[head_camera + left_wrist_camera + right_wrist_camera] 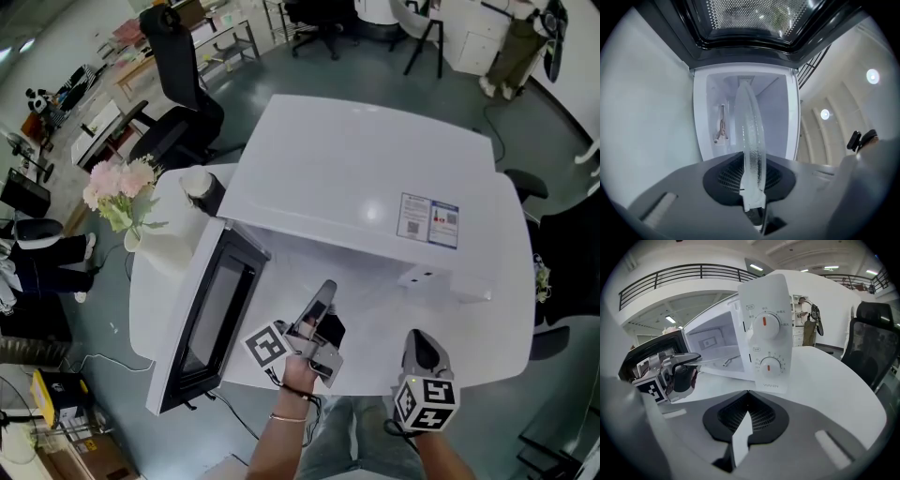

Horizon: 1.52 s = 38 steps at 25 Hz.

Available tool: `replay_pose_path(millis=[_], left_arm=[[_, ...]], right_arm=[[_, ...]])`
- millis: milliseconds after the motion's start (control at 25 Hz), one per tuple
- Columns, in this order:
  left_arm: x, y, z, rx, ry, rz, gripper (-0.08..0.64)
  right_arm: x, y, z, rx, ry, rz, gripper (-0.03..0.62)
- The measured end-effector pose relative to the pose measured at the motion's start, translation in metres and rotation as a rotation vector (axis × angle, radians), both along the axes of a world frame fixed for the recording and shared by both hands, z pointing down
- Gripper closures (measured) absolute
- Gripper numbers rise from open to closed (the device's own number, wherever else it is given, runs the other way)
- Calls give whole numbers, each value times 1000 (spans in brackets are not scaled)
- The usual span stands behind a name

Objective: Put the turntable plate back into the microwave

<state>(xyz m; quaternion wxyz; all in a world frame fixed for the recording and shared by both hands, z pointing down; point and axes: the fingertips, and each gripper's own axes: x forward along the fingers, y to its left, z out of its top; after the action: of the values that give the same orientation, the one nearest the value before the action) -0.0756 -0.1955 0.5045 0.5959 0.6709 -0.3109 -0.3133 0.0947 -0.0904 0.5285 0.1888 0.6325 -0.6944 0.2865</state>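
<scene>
I hold two grippers. My left gripper (753, 202) has its jaws pinched narrowly on the rim of the one glass turntable plate (751, 136), held at the mouth of the one open microwave (375, 178). The left gripper view shows the plate plainly; the head view hardly does. My right gripper (740, 439) is closed and empty. Only its view shows the two dials (765, 323).

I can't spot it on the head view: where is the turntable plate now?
The turntable plate is clamped edge-on in the left tool, held at the mouth of the open microwave, as the left gripper view shows.
</scene>
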Motion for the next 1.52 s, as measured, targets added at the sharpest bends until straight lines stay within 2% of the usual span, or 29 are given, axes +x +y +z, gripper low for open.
replay_pose_path(millis=[880, 1280, 1520], left_arm=[[5, -31, 2, -9, -1, -23, 515], [10, -46, 2, -25, 22, -29, 514], [13, -50, 6, -39, 0, -20, 514]], right_arm=[[0, 7, 7, -25, -21, -5, 583], [0, 7, 12, -29, -24, -7, 583], [2, 3, 11, -23, -21, -5, 583]])
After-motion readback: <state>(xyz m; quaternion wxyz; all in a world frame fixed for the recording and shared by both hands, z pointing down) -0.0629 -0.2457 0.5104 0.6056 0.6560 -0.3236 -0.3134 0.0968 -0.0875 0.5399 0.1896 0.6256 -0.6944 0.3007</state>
